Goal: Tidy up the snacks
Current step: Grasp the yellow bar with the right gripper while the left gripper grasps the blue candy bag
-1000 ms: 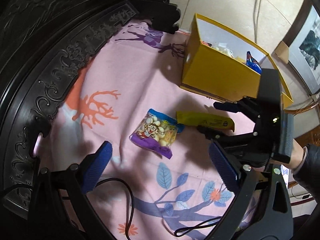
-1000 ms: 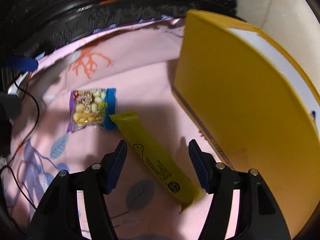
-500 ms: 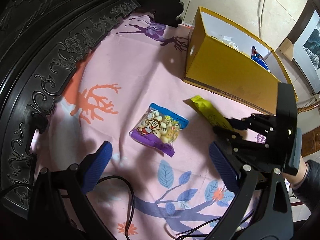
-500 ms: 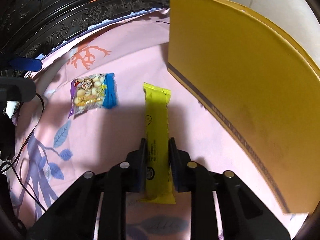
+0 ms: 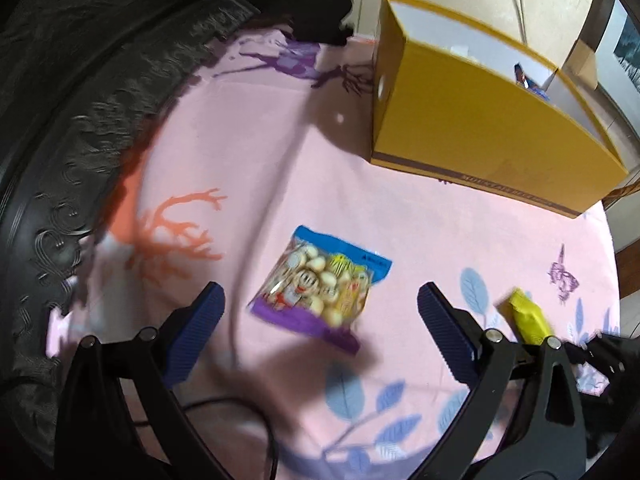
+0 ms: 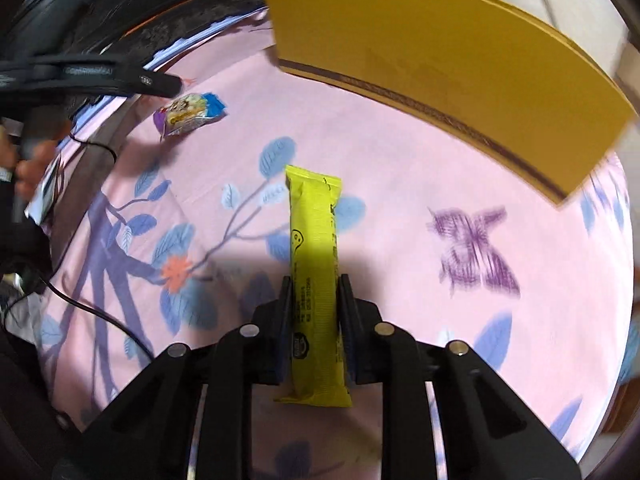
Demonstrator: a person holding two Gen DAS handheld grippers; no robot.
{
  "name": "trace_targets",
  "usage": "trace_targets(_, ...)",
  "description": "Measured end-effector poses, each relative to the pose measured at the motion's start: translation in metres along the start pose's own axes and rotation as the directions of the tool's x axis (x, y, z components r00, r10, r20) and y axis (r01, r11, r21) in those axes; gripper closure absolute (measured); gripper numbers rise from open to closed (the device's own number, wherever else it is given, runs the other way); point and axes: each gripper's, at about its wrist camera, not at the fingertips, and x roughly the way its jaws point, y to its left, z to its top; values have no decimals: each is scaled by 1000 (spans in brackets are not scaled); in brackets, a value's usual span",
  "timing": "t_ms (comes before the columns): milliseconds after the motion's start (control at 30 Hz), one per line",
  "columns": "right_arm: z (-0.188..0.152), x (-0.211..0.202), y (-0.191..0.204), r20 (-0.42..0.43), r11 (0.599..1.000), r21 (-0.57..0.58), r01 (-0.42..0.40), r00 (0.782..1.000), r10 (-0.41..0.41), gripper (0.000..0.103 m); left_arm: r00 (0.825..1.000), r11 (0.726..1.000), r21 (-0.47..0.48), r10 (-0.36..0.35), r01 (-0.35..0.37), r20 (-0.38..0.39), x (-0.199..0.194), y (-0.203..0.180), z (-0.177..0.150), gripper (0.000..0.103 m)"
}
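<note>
Yellow snack bar [image 6: 314, 264] is pinched firmly in the right gripper [image 6: 313, 312]; lift it over the box [image 6: 448, 60] wall at one o'clock before releasing. Left gripper [image 5: 320, 320] is spread above the biscuit packet [image 5: 322, 284].

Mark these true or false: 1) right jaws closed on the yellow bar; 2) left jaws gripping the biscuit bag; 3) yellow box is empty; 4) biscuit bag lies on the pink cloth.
1) True: the right gripper is clamped on the yellow bar.
2) False: the left gripper is open, with the biscuit bag lying free.
3) False: the yellow box shows a blue packet inside.
4) True: it lies on the pink cloth.
</note>
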Motion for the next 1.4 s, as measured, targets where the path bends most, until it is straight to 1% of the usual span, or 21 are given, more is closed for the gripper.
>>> trace_targets(100, -2, -1, -1, 11, 999, 51, 0, 1000, -1, 81, 1000, 998, 55, 26, -25, -11, 17, -7, 5, 4)
trace_targets(200, -2, -1, -1, 16, 998, 57, 0, 1000, -1, 81, 998, 996, 84, 43, -39, -46, 34, -9, 4, 6)
trace_targets(267, -2, -1, -1, 17, 998, 54, -7, 1000, 6, 81, 996, 994, 100, 59, -52, -69, 42, -9, 0, 13)
trace_targets(300, -3, -1, -2, 16, 999, 54, -8, 1000, 7, 81, 996, 993, 104, 60, -52, -71, 44, -9, -2, 13)
trace_targets(400, -3, -2, -2, 16, 998, 56, -7, 1000, 6, 81, 997, 995, 88, 43, -37, -63, 43, -4, -5, 15)
trace_targets(700, -4, -3, -3, 13, 999, 53, -3, 1000, 2, 81, 998, 995, 90, 44, -39, -52, 38, -6, -13, 24)
trace_targets(800, -3, -1, 1, 7, 999, 40, 7, 1000, -7, 81, 998, 996, 82, 49, -45, -48, 36, -4, -13, 33)
trace_targets(867, -1, 0, 4, 2, 999, 32, 15, 1000, -15, 81, 997, 995, 80, 58, -55, -43, 33, -3, -14, 42)
trace_targets(1033, -2, 0, 5, -12, 999, 33, 20, 1000, -20, 81, 996, 992, 107, 76, -72, -39, 28, -6, -18, 48)
trace_targets(1133, -6, -3, 6, -20, 999, 34, 19, 1000, -18, 81, 997, 994, 96, 64, -61, -36, 23, -6, -21, 50)
trace_targets(1233, -10, -6, 5, -22, 999, 38, 24, 999, -23, 81, 998, 997, 81, 19, -13, -65, 20, -7, -33, 52)
trace_targets(1333, -12, -7, 5, -23, 998, 49, 28, 999, -27, 81, 998, 993, 117, 7, 0, -55, 13, -11, -49, 52)
trace_targets(1400, -12, -8, 4, -24, 998, 53, 28, 999, -26, 81, 997, 993, 106, -40, 47, -63, 6, -11, -57, 53)
